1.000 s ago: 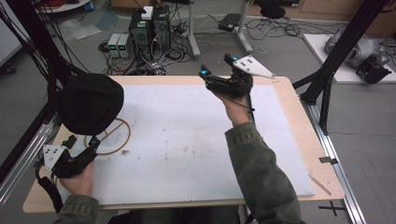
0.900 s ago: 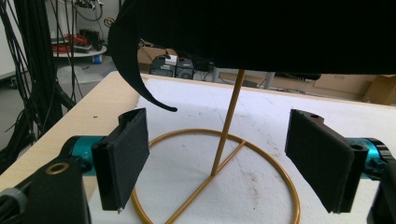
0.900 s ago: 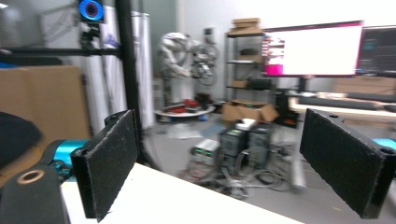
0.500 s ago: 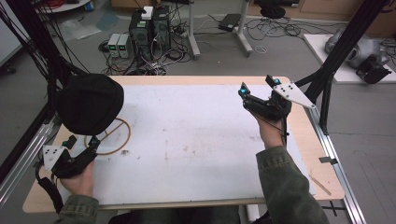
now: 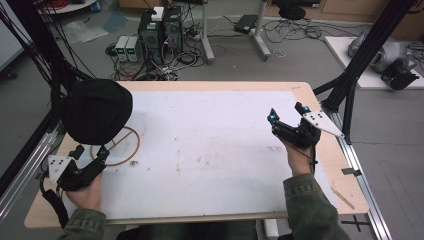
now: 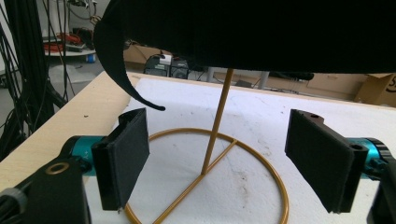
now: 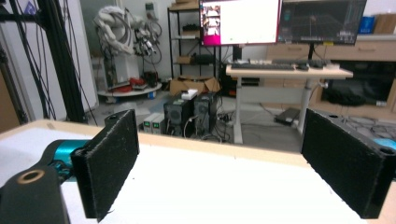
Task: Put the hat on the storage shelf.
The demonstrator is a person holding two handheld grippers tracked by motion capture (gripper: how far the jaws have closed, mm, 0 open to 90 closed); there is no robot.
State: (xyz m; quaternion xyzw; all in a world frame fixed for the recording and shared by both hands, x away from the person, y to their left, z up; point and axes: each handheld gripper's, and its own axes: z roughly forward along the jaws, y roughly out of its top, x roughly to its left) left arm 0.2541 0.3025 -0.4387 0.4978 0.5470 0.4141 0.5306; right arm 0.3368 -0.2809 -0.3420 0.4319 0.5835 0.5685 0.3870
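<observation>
Black hat (image 6: 261, 32) ran off top edge in left gripper view; gold stand (image 6: 219, 116) upper stem hidden under it.

Wooden table (image 5: 320, 102) overlaid with a white, lightly stained mat (image 5: 210, 145), framed by black struts (image 5: 357, 70). Grey floor (image 5: 300, 65) beyond, strewn with tangled cables (image 5: 295, 30). Two black computer towers (image 5: 162, 27) beside small white boxes (image 5: 128, 48) behind the far edge. Farther back: pale desk (image 7: 287, 71) bearing a keyboard (image 7: 275, 66), two monitors (image 7: 240, 21) above, cardboard boxes (image 7: 189, 85) on the floor, white machine (image 7: 123, 25) at left. Even indoor lighting.
</observation>
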